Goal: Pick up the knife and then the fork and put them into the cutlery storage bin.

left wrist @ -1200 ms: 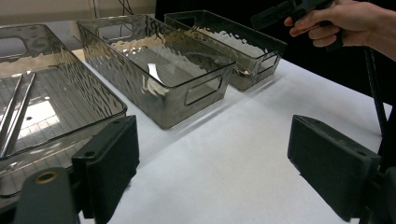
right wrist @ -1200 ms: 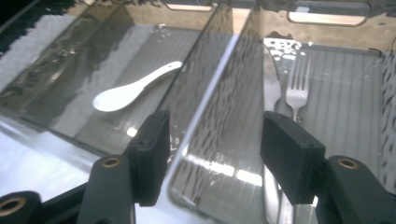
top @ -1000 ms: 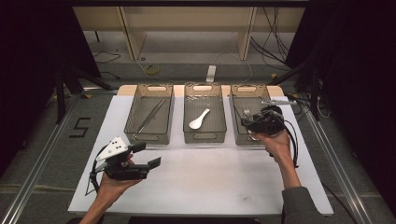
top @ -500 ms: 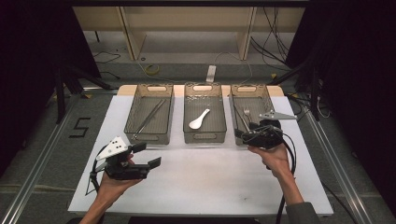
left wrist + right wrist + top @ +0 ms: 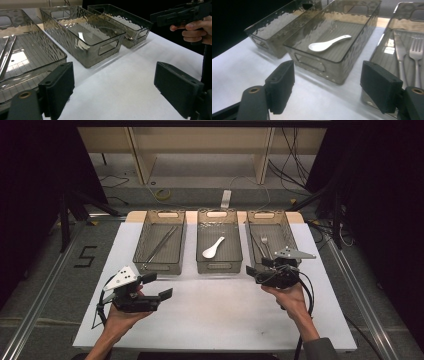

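A: What's on the table (image 5: 210, 320)?

B: Three clear bins in a row at the far side of a white sheet. The left bin (image 5: 160, 241) holds two thin metal rods, chopsticks perhaps, though they are too slim to tell for sure. The middle bin (image 5: 219, 241) holds a white spoon (image 5: 213, 247), lying flat with its bowl toward the near end. The right bin (image 5: 270, 240) holds a fork (image 5: 417, 57) and a knife (image 5: 400, 53) side by side.

A: And the grippers?

B: The left gripper (image 5: 159, 286) hangs over the bare sheet, near the left bin's front corner, jaws spread wide with nothing between them. The right gripper (image 5: 251, 272) sits just in front of the right bin, pointing left toward the middle bin; its jaws are also apart and empty.

A: Anything in the way?

B: From the right gripper view, the middle bin's near wall stands between the jaws and the spoon. In the left gripper view, the right hand (image 5: 197, 30) and its gripper show at the upper right, well apart from the left jaws.
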Motion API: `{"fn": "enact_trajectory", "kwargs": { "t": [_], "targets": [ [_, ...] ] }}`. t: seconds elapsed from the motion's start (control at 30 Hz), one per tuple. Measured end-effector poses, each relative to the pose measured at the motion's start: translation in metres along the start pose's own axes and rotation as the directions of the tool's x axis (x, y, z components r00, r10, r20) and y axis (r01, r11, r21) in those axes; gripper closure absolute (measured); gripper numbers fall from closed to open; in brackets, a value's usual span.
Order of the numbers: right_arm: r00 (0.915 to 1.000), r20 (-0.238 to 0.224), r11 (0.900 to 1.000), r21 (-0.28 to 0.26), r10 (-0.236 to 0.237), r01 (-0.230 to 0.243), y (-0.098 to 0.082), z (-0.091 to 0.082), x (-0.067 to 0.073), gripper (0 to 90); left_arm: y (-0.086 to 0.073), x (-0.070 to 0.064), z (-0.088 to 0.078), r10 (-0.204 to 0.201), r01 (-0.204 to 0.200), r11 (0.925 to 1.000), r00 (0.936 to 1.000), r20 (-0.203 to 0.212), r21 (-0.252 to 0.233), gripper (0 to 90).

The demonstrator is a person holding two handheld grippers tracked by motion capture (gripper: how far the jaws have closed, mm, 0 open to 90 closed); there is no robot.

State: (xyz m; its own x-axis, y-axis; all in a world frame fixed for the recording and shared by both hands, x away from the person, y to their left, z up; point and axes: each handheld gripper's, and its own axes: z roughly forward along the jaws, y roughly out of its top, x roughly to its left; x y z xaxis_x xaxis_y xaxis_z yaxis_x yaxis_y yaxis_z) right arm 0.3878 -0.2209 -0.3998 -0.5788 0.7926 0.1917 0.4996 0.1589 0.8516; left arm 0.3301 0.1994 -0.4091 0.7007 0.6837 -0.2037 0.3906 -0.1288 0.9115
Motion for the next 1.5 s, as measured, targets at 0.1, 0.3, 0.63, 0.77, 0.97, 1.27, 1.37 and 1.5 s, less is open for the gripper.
{"fn": "enact_trajectory", "kwargs": {
  "t": [0.1, 0.3, 0.63, 0.77, 0.97, 1.27, 1.37, 1.5],
  "targets": [
    [0.9998, -0.012, 1.0, -0.007, -0.015, 0.015, -0.002, 0.0, 0.004, 27.7, 0.0, 0.0, 0.0, 0.002, -0.002, 1.0, 1.0, 0.001, 0.002, 16.0],
    [0.9993, -0.021, 0.999, -0.019, -0.032, 0.032, -0.007, -0.002, 0.013, 27.4, 0.0, -0.001, -0.001, -0.002, 0.002, 1.0, 1.0, 0.008, -0.004, 16.0],
    [0.998, -0.033, 0.997, -0.057, -0.054, 0.052, -0.025, -0.015, 0.024, 25.9, 0.0, -0.001, -0.001, -0.004, 0.004, 1.0, 0.9996, 0.029, 0.005, 16.0],
    [0.9976, -0.026, 0.996, -0.066, -0.064, 0.062, -0.033, -0.02, 0.025, 24.3, 0.0, -0.002, 0.0, -0.007, 0.007, 1.0, 0.9994, 0.033, 0.004, 16.0],
    [0.9973, -0.018, 0.995, -0.073, -0.071, 0.07, -0.042, -0.027, 0.028, 22.8, 0.0, -0.002, -0.001, -0.013, 0.012, 0.9999, 0.9991, 0.04, 0.007, 16.0],
    [0.9974, -0.012, 0.993, -0.096, -0.071, 0.07, -0.051, -0.039, 0.032, 20.9, 0.0, -0.002, -0.001, -0.021, 0.021, 0.9998, 0.9987, 0.047, 0.003, 16.0],
    [0.998, -0.013, 0.993, -0.097, -0.062, 0.06, -0.055, -0.042, 0.03, 20.3, 0.0, -0.002, -0.001, -0.018, 0.017, 0.9998, 0.9987, 0.048, 0.006, 16.0],
    [0.9982, -0.011, 0.994, -0.091, -0.058, 0.057, -0.06, -0.044, 0.029, 19.3, -0.001, -0.002, -0.001, -0.02, 0.02, 0.9998, 0.9984, 0.052, 0.007, 16.0]
  ]
}}
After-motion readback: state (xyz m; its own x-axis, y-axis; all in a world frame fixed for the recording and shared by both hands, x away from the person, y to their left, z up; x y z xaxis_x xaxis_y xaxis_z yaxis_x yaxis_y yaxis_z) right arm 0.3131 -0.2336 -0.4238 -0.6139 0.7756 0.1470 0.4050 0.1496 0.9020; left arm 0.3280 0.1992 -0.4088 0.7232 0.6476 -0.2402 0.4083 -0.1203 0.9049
